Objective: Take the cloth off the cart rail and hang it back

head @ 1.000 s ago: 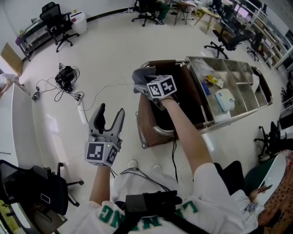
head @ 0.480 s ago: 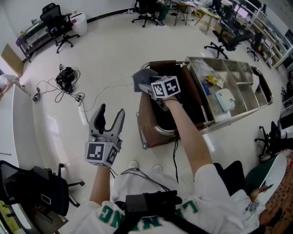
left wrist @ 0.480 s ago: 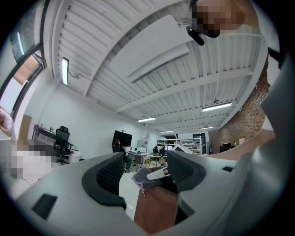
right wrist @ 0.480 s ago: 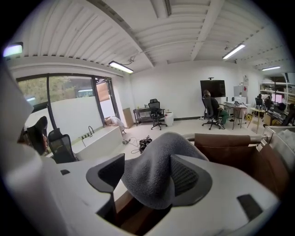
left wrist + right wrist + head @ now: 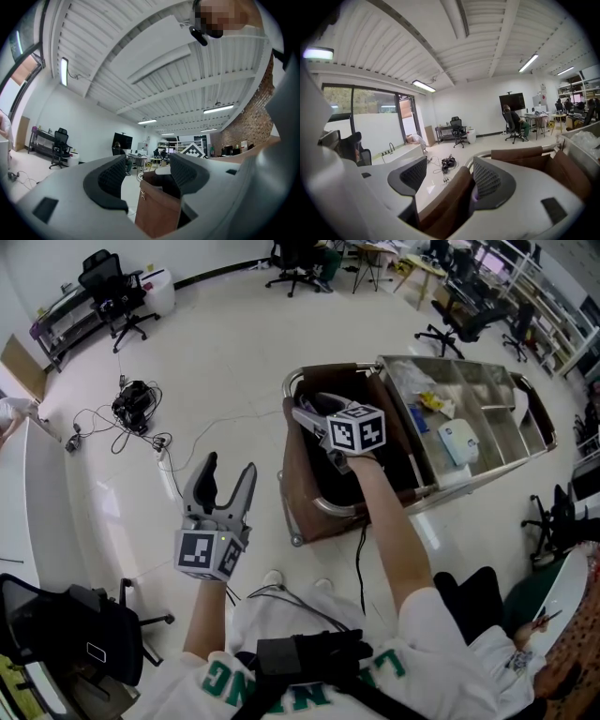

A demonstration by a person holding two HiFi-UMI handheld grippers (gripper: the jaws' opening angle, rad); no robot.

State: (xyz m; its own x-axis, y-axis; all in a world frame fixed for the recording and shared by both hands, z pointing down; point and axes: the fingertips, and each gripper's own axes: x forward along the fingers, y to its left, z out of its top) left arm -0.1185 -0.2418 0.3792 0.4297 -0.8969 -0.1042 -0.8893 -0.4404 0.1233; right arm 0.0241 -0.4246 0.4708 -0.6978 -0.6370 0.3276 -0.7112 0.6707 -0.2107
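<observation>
The steel cart (image 5: 525, 460) carries a brown bag (image 5: 298, 486) at its left end, with the curved cart rail (image 5: 323, 370) round the bag's top. My right gripper (image 5: 312, 414) hovers over the bag's mouth just inside the rail. Its jaws have just been opening and stand open. In the right gripper view only the bag's brown rim (image 5: 440, 199) shows below and between the right gripper (image 5: 445, 180). A greyish patch (image 5: 323, 400) by the fingertips may be the cloth; I cannot tell. My left gripper (image 5: 225, 480) hangs open over the floor, holding nothing, and looks toward the bag (image 5: 157, 208).
The cart's tray holds a white box (image 5: 461, 442) and small items (image 5: 433, 404). Cables (image 5: 131, 401) lie on the floor at left. Office chairs (image 5: 112, 282) stand at the back, and a dark chair (image 5: 66, 638) is at my lower left.
The right gripper has risen and drawn back to the right from the bag's far-left corner. The grey cloth bunched at its fingertips earlier no longer shows there. The left gripper has kept still.
</observation>
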